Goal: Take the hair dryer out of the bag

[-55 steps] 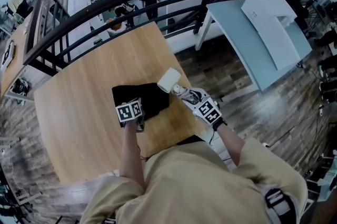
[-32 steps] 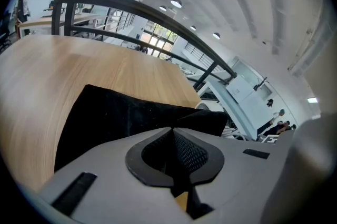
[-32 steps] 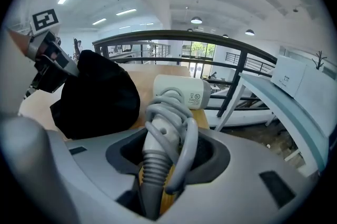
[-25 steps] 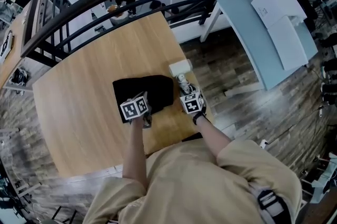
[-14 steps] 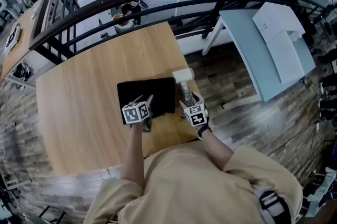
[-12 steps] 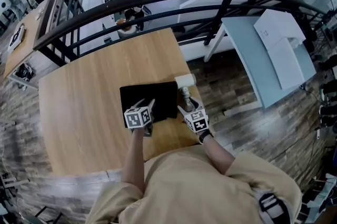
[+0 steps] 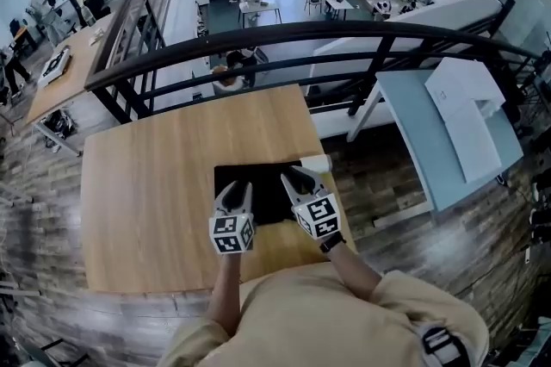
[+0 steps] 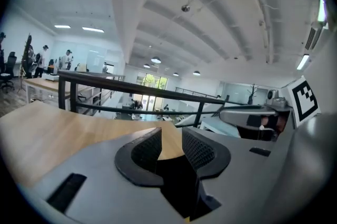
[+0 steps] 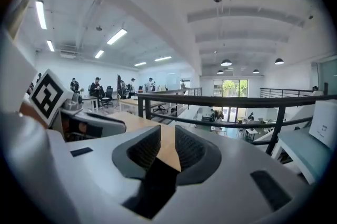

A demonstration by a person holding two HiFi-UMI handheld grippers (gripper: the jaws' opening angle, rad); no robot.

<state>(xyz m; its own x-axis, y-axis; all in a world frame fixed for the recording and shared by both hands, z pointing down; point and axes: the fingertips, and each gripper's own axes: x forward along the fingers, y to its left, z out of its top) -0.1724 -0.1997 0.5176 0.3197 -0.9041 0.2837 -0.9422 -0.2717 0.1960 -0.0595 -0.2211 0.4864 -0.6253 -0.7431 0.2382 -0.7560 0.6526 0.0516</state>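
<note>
Both units are up off the counter [image 7: 146, 193], pointing roughly level towards the black railing [image 7: 301, 34]. Left hand-held gripper [image 7: 235, 195]: its own view [image 8: 171, 146] shows the jaws part-open and closing with nothing between the pads, just wood grain through the gap. Right hand-held gripper [image 7: 293, 178]: same in its own view [image 9: 167, 146], with a narrower gap, closing and empty. They sit side by side, close but apart, and each shows at the edge of the other's gripper view. The bag [image 7: 265, 189] is black and lies flat on the counter under and ahead of both, near the right edge. Of the hair dryer [image 7: 316, 163] only a white bit shows past the right unit, just beside the bag's far right corner, on the counter, and neither tool touches it. Off to the right is a pale blue table [image 7: 422, 141] with a white box [image 7: 469, 98] on it
</note>
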